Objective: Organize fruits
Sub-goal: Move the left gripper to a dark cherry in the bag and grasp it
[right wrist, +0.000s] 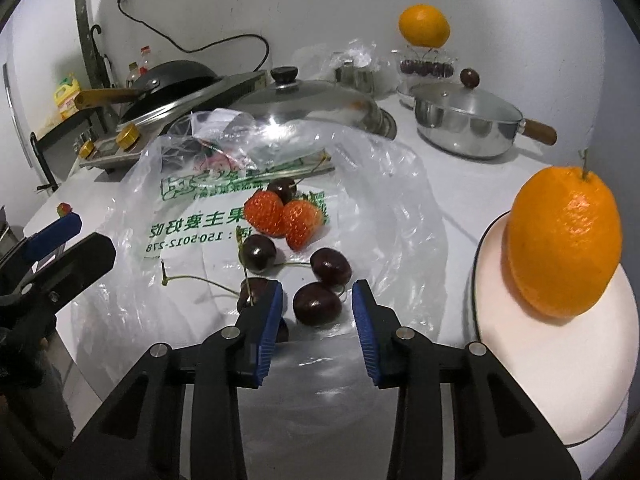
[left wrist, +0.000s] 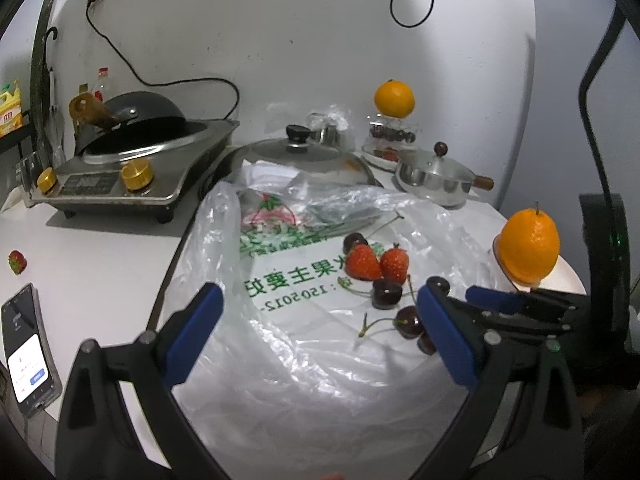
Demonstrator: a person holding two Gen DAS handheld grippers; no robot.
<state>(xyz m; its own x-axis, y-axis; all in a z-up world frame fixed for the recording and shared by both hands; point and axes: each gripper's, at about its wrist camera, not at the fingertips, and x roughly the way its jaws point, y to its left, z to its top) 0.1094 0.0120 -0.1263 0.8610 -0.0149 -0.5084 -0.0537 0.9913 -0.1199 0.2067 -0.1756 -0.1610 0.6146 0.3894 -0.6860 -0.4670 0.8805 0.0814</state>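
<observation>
Right tool sat low over the plastic bag, blue pads on either side of one dark cherry. Small gaps showed on both sides of it, so the pads were apart and not pressing. A second cherry lay just behind it, nearly touching. A third cherry sat further back to the left, and another one was half hidden behind the left pad, stem trailing off across the bag.

Two strawberries lay touching each other past the cherries, on the green printing of the bag, with one more cherry right behind them.

Left tool hovered over the same bag from the other side, fingers wide apart, nothing between them.

To the right of the bag, an orange stood on a white plate with a dark rim.

Further back on the table: a steel pot with a glass lid and wooden handle, a big glass lid, a cooktop with a black wok on it. A second orange was perched on a clear container of cherries by the wall. One stray strawberry and a phone sat off at the left edge of the table.
</observation>
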